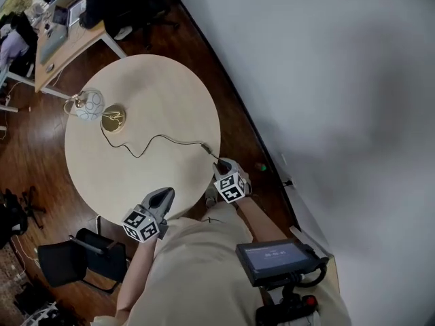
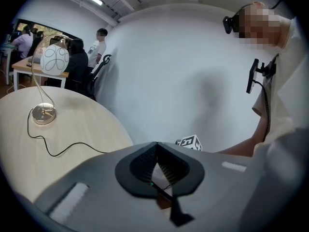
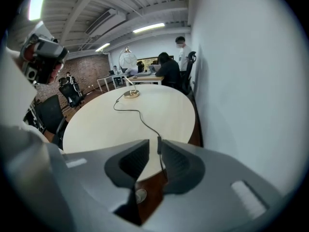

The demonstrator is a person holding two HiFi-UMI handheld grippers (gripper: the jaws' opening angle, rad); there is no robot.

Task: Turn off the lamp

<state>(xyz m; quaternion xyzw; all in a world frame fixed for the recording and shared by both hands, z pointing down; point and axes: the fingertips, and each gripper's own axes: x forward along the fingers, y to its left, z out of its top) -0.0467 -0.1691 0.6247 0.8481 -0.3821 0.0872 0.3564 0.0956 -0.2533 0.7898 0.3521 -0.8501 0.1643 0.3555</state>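
The round table (image 1: pixel 170 94) is showing pale, matt wood; the floor (image 1: pixel 37 124) is gleaming dark and polished. The lamp's base (image 1: pixel 113 118) is shining like glossy brass-coloured metal.

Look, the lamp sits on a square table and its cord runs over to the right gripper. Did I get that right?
Almost. The table is round, not square, as the head view shows best. The rest is right: the lamp sits on it, and its cord runs over to the right gripper.
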